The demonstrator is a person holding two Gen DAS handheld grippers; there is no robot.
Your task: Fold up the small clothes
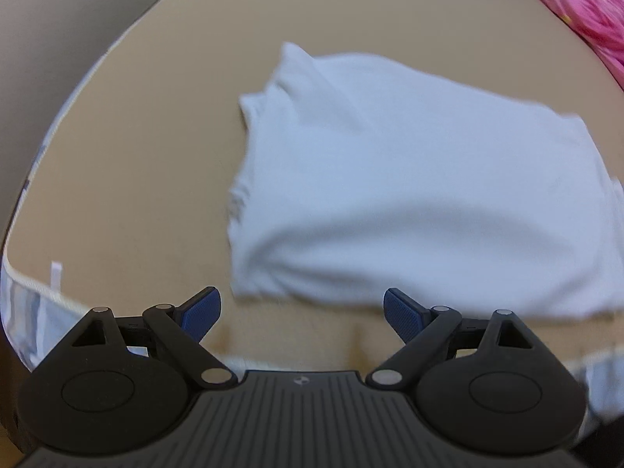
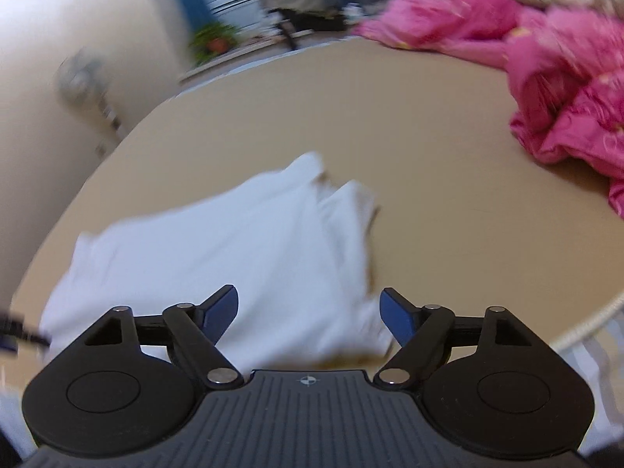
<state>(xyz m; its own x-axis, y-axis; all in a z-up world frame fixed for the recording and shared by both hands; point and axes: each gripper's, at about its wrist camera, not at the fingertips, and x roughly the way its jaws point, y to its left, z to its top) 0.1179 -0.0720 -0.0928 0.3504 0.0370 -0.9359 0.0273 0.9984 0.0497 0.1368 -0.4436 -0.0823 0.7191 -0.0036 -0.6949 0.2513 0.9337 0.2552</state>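
Plainly a fold has just been laid down — the white garment lies doubled and fairly flat on the tan surface, just ahead of the left gripper and a little to its right; that claw stands wide with nothing between its blue pads; the right gripper is likewise wide and empty, the cloth directly beyond its tips; a pink blanket sits far off right; next, I judge, a fresh edge must be pinched — low, at a corner
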